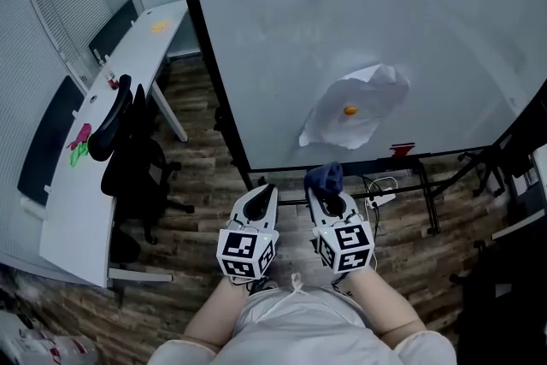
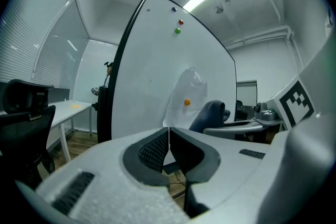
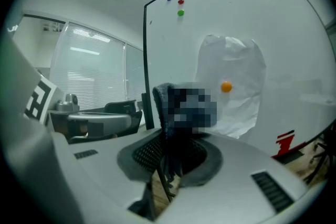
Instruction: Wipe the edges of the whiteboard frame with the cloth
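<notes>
Right gripper (image 1: 330, 192): jaws pinching dark blue cloth (image 1: 325, 176) | left gripper (image 1: 267, 191): jaws pressed together, empty | step: press cloth flat, trace whiteboard frame (image 1: 208, 55) steadily.

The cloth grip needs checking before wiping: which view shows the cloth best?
The right gripper view: the dark blue cloth stands large and central, pinched in the right gripper, though partly mosaicked. The head view shows only a small tuft past that gripper; the left gripper view, a small side glimpse.
</notes>
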### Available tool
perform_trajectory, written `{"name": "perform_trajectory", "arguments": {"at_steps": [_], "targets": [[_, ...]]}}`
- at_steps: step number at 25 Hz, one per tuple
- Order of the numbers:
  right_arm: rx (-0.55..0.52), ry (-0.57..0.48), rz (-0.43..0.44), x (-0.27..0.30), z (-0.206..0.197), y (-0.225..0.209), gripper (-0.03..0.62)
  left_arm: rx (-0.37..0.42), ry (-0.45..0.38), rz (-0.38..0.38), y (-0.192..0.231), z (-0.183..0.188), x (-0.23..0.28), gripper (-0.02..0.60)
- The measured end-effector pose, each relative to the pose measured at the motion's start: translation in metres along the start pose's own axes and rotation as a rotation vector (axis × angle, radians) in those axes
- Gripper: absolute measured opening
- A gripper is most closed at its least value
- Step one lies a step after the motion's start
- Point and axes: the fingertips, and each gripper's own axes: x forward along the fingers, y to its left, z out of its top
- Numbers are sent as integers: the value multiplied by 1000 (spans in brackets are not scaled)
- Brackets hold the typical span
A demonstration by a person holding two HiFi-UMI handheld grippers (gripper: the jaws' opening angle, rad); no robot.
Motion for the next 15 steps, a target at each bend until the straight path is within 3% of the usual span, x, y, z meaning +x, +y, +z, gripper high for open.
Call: {"name": "perform_trajectory", "arguments": {"at_steps": [5, 15], "targets": [[-28, -4, -25, -10, -1, -2, 66, 69, 1, 10, -9, 1, -4, 20], [-56, -18, -34, -14, 0, -3, 66, 43, 6, 1, -13, -2, -3, 20]]}}
